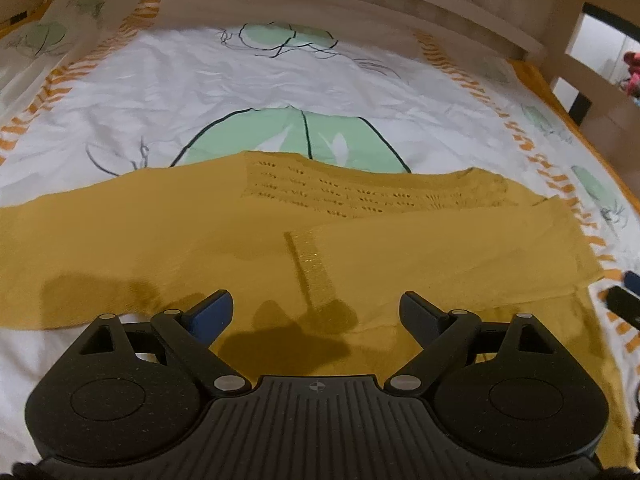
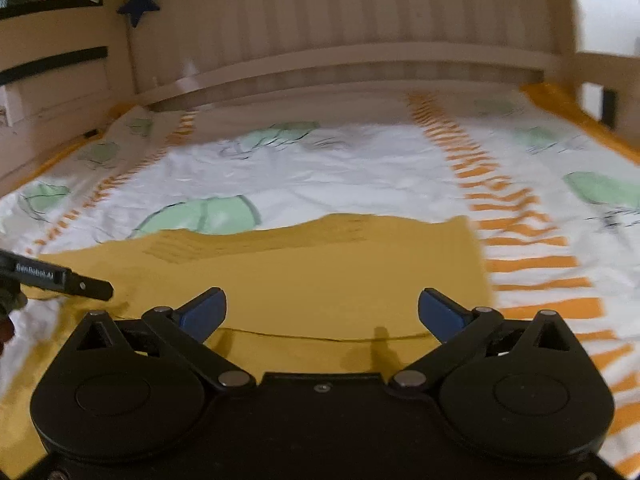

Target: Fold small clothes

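A mustard-yellow knit garment [image 1: 224, 236] lies spread flat on the bed cover, with an eyelet-patterned yoke [image 1: 352, 192] at its far side and a sleeve [image 1: 460, 260] folded in over the body. My left gripper [image 1: 316, 308] is open and empty, hovering low over the garment's near part. The garment also shows in the right wrist view [image 2: 320, 272], with a folded edge line just ahead of the fingers. My right gripper [image 2: 322, 312] is open and empty over the garment's right part. The left gripper's finger [image 2: 60, 278] shows at the left edge of that view.
The white bed cover [image 1: 200, 92] has green shapes and orange striped bands [image 2: 520, 248]. A wooden bed frame [image 1: 360, 4] runs along the far side, with a side rail [image 1: 592, 92] on the right. A dark blue star [image 2: 138, 2] hangs on the far wall.
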`<action>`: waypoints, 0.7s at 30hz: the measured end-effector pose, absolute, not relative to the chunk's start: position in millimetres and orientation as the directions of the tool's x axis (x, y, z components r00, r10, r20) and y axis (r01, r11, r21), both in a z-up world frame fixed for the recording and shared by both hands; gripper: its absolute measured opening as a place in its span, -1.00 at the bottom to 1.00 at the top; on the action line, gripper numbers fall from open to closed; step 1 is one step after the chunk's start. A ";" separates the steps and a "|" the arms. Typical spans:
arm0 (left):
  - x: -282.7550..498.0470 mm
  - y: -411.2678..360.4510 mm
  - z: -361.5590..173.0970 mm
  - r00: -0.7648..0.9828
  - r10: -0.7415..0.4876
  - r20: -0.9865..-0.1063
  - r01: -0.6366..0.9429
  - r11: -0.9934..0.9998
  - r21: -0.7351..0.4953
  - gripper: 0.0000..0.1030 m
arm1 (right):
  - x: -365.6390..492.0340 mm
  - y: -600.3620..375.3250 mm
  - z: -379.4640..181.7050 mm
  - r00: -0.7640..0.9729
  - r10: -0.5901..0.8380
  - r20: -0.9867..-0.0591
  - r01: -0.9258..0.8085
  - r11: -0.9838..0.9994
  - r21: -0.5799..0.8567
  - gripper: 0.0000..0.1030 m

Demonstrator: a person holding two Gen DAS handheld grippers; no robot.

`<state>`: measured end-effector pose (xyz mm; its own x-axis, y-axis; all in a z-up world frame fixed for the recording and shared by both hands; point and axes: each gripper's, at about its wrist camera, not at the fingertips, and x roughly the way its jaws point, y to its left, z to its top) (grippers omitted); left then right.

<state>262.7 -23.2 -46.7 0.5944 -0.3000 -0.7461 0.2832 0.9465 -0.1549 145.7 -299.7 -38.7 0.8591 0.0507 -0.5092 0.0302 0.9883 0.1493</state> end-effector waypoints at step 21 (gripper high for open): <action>286.8 -52.2 -62.8 0.574 -0.265 -0.775 0.254 0.957 -0.140 -0.32 | 127.2 -319.5 -63.0 0.880 0.089 -0.467 -0.012 0.986 0.164 0.99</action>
